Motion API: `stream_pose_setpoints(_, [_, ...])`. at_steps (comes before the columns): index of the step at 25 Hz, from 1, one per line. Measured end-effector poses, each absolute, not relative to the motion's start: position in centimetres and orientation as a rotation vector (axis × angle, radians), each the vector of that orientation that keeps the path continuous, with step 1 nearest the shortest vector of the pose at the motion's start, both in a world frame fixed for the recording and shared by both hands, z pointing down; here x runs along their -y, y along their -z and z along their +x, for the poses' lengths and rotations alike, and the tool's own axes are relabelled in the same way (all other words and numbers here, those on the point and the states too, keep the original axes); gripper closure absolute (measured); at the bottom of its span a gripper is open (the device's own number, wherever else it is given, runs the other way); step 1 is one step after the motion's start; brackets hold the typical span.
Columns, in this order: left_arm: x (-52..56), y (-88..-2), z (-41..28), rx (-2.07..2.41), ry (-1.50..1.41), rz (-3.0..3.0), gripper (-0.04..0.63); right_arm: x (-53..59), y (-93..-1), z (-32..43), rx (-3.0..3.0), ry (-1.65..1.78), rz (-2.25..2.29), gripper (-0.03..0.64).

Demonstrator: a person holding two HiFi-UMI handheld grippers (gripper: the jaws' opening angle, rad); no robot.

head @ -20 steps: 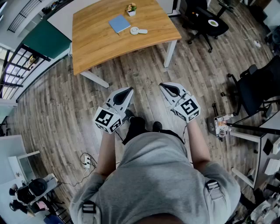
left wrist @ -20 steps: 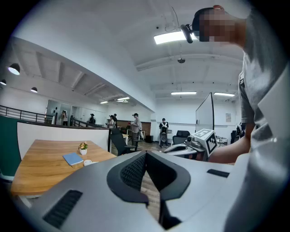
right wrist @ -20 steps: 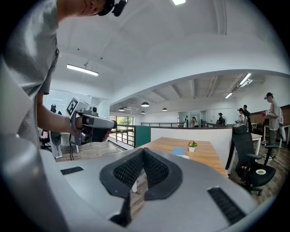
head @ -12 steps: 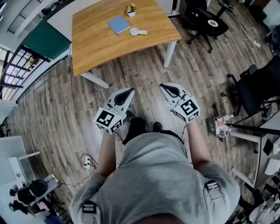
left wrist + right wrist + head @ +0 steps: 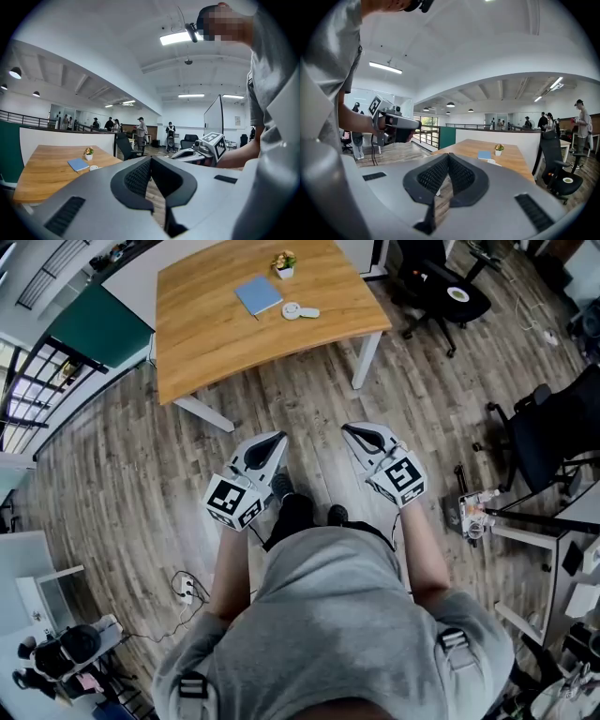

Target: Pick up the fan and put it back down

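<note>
The fan (image 5: 298, 310) is small and white and lies flat on the wooden table (image 5: 216, 343), far ahead of me. It also shows as a pale disc in the left gripper view (image 5: 93, 167) and the right gripper view (image 5: 491, 161). My left gripper (image 5: 278, 439) and right gripper (image 5: 349, 427) hang side by side over the wood floor, well short of the table. Both point toward it, shut, with nothing between the jaws. The left gripper view shows its jaws (image 5: 151, 159) meeting at the tip. The right jaws (image 5: 448, 155) are closed the same way.
A blue notebook (image 5: 256, 294) and a small potted plant (image 5: 283, 262) sit beside the fan. Black office chairs (image 5: 441, 287) stand right of the table. Another chair (image 5: 553, 427) and a cluttered desk lie further right. A power strip with cables (image 5: 186, 589) lies on the floor at left.
</note>
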State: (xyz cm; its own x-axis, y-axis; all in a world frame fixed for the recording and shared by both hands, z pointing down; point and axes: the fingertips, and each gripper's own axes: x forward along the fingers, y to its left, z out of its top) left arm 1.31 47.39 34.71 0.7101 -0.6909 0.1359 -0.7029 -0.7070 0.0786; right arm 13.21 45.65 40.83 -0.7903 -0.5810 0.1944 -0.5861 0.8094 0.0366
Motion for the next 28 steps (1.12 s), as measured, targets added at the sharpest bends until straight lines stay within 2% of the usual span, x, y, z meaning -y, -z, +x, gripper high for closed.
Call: stream_pose_setpoints(28, [-35.2,-34.8,-10.1,0.997,-0.128,2.821,0.577,-34.8,-40.7,3.1,2.694,-0.062,1.109,0.611])
